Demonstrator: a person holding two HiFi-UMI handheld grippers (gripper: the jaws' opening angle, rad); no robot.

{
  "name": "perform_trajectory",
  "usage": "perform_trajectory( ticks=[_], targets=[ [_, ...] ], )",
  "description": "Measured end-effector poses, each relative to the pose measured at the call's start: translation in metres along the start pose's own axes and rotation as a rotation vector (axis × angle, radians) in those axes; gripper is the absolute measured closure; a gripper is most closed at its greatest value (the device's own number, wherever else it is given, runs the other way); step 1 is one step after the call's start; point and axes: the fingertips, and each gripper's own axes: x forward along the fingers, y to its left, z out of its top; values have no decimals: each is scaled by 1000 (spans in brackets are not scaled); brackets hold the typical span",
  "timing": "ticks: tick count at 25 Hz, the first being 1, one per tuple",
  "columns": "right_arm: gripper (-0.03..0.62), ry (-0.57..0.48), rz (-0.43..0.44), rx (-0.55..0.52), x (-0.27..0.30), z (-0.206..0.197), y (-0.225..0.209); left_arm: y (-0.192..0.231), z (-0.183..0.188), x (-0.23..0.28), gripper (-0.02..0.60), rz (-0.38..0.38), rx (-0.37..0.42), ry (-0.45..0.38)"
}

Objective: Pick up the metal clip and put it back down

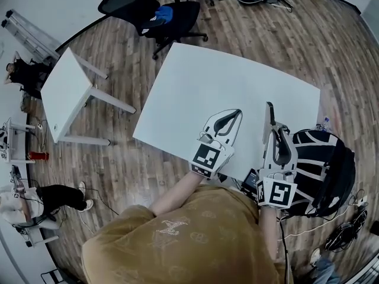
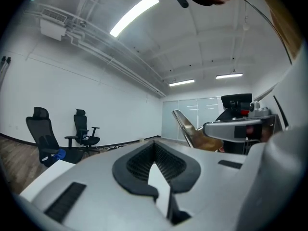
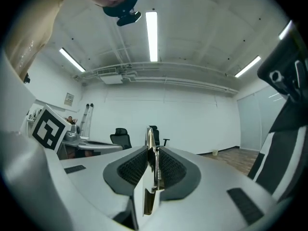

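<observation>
The metal clip is a thin silver strip standing on edge between the pads of my right gripper, which is shut on it above the near right edge of the white table. In the right gripper view the clip runs straight out between the black pads of the right gripper and past their tips. The left gripper view shows the clip from the side, off to the right. My left gripper hovers beside it, its pads meeting at the tip with nothing in them.
Black office chairs stand beyond the table's far corner. A small white side table is on the wooden floor to the left. A black-and-white bag sits right of the right gripper. A person is low on the left.
</observation>
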Motion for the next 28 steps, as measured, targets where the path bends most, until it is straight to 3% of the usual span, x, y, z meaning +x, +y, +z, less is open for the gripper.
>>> perform_trajectory(
  ticks=[5, 20, 24, 28],
  targets=[
    [516, -41, -11, -6, -3, 15, -1, -1, 18, -4, 575, 2, 24, -44],
    [517, -53, -31, 5, -3, 19, -7, -5, 32, -5, 575, -6, 18, -94],
    [519, -53, -28, 3, -1, 18, -6, -5, 31, -2, 575, -26, 48, -84],
    [520, -41, -28, 7, 0, 13, -7, -7, 30, -1, 575, -47, -2, -91]
  ],
)
